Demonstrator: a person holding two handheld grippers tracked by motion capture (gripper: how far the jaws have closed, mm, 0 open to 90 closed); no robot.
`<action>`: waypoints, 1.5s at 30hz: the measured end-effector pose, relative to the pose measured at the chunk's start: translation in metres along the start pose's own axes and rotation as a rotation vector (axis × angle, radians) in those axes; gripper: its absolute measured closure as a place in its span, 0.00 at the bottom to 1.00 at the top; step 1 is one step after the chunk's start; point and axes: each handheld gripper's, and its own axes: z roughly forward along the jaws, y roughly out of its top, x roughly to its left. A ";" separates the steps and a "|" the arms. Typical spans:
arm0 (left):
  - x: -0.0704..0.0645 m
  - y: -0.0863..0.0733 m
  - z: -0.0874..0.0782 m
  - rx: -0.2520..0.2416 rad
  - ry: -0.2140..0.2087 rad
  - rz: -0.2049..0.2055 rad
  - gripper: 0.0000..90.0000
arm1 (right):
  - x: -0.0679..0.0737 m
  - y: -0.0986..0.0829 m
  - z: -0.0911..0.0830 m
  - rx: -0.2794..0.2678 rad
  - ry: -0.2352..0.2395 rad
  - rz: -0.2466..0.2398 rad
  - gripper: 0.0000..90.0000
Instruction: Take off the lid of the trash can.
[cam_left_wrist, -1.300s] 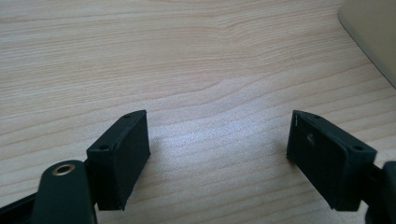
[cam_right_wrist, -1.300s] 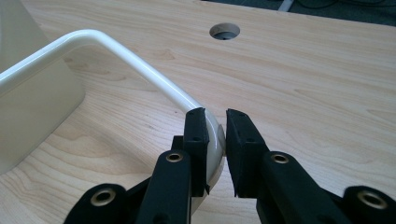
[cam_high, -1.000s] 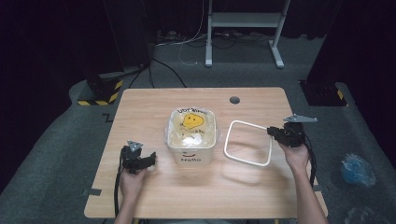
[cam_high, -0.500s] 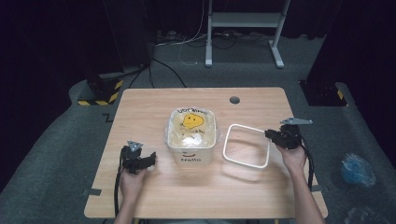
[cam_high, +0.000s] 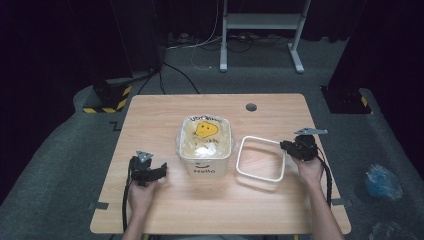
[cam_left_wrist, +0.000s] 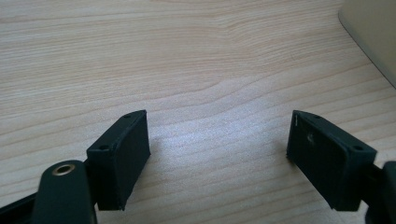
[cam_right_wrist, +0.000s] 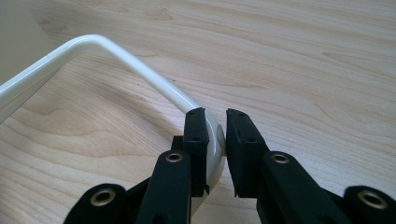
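A cream square tub (cam_high: 205, 145) with a yellow smiley film on top and "Hello" on its front stands mid-table. Just right of it is a white square lid frame (cam_high: 239, 160), held at its right edge slightly off the wood, with a shadow under it. My right gripper (cam_high: 286, 146) is shut on that edge. In the right gripper view the white rim (cam_right_wrist: 116, 51) runs between my right gripper's (cam_right_wrist: 215, 126) jaws. My left gripper (cam_high: 162, 171) rests low on the table left of the tub. It is open (cam_left_wrist: 217, 154) with bare wood between its jaws, and the tub's corner (cam_left_wrist: 373, 32) lies beyond.
The wooden table (cam_high: 150, 115) has a round cable hole (cam_high: 251, 107) at the back. A grey carpeted floor surrounds it. A metal stand (cam_high: 260, 30) is behind, a black-and-yellow striped block (cam_high: 107, 100) at the back left, and a blue bag (cam_high: 381, 181) on the floor at right.
The lid frame, blurred and higher a second ago, has come down and a little left beside the tub with my right gripper. The left gripper has stayed put.
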 end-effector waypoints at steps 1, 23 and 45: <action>0.000 0.000 0.000 0.000 0.000 0.000 0.24 | 0.000 -0.001 0.001 0.003 -0.001 0.003 0.88; 0.000 0.000 0.000 0.000 0.002 0.000 0.24 | 0.009 -0.002 0.020 0.041 -0.022 -0.036 0.87; 0.000 0.000 0.000 0.000 0.002 -0.001 0.24 | 0.012 -0.006 0.028 0.040 -0.031 -0.017 0.78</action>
